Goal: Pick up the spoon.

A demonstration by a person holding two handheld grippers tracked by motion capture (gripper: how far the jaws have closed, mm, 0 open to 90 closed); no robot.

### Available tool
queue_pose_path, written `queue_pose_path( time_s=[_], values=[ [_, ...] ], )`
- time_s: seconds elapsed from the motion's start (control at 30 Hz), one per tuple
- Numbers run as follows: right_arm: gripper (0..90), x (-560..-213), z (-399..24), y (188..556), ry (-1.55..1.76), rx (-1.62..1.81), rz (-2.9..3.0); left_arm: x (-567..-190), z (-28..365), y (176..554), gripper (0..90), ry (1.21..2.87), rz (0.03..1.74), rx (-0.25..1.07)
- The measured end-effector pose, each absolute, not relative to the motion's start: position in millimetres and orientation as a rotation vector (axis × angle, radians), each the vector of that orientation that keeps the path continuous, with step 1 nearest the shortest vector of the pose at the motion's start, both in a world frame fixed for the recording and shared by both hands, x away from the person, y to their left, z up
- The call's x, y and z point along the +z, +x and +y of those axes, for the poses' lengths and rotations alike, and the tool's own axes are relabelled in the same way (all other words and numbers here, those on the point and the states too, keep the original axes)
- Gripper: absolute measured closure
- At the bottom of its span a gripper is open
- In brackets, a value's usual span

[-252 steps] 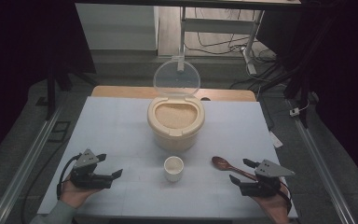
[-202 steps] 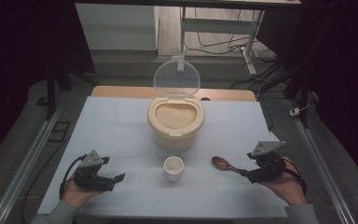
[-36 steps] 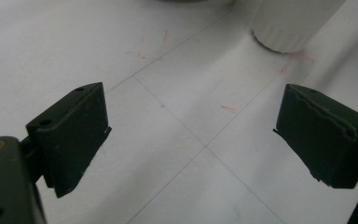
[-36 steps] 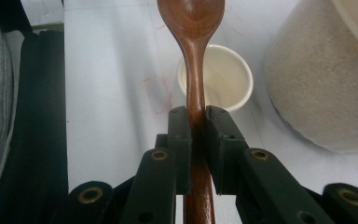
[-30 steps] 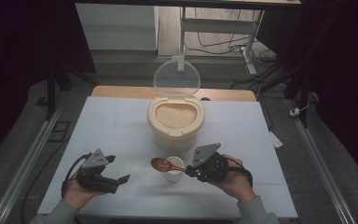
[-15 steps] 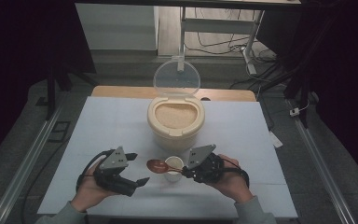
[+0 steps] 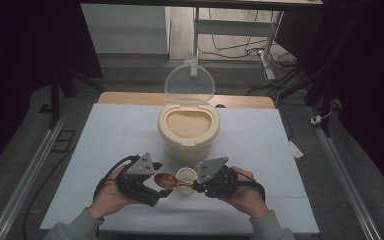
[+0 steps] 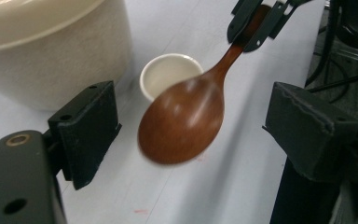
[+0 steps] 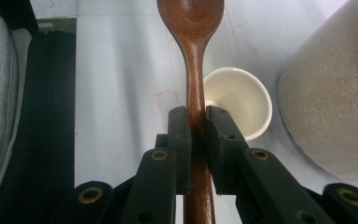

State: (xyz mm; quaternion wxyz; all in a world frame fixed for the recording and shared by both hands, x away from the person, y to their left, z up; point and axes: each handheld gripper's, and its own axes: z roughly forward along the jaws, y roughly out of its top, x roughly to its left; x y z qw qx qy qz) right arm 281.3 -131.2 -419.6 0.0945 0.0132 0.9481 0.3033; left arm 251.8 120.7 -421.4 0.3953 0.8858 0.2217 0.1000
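In the high view, the right gripper point(image 7: 196, 186) hides most of the wooden spoon point(image 7: 166, 179)'s handle; the bowl juts left of the small cup point(image 7: 185, 175), just in front of the rice container point(image 7: 188, 126). Both hands rest low, grippers facing each other. In the left gripper view, the left gripper point(image 8: 193, 126)'s 2 jaws stand apart, having just been narrowing, the blurred spoon bowl between them untouched. In the right gripper view, the right gripper's pads point(image 9: 181, 140) clamp the handle, whose end is cut off below.
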Motion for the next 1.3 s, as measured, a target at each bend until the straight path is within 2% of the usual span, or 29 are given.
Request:
queue_pose_path(
  time_s=[0.27, 0.47, 0.57, 0.67, 0.7, 0.77, 0.87, 0.9, 0.93, 1.03, 1.3],
  values=[
    [80.2, -420, -128, 279, 0.013, 0.892, 2.814, -419, 102, 260, 20.7, 2.307, 0.503, 0.241],
    [80.2, -421, -125, 278, 0.006, 0.893, 2.817, -418, 89, 263, 27.0, 2.359, 0.441, 0.212],
    [80.2, -420, -124, 277, -0.014, 0.902, 2.812, -421, 82, 267, 32.0, 2.405, 0.423, 0.195],
    [80.2, -421, -122, 275, -0.034, 0.887, 2.81, -425, 76, 269, 41.6, 2.45, 0.402, 0.188],
    [80.2, -421, -122, 275, -0.034, 0.887, 2.81, -426, 74, 270, 41.6, 2.463, 0.395, 0.187],
    [80.2, -420, -121, 273, -0.042, 0.869, 2.808, -428, 71, 271, 48.9, 2.481, 0.377, 0.182],
    [80.2, -421, -120, 272, -0.055, 0.876, 2.801, -429, 69, 271, 53.2, 2.503, 0.348, 0.174],
    [80.2, -419, -120, 271, -0.071, 0.856, 2.798, -429, 69, 271, 57.8, 2.509, 0.341, 0.169],
    [80.2, -419, -120, 271, -0.071, 0.856, 2.798, -430, 68, 271, 57.8, 2.511, 0.33, 0.163],
    [80.2, -418, -119, 268, -0.103, 0.853, 2.788, -432, 66, 271, 66.5, 2.53, 0.301, 0.146],
    [80.0, -422, -117, 266, -0.127, 0.821, 2.804, -439, 62, 270, 76.8, 2.554, 0.237, 0.098]
  ],
)
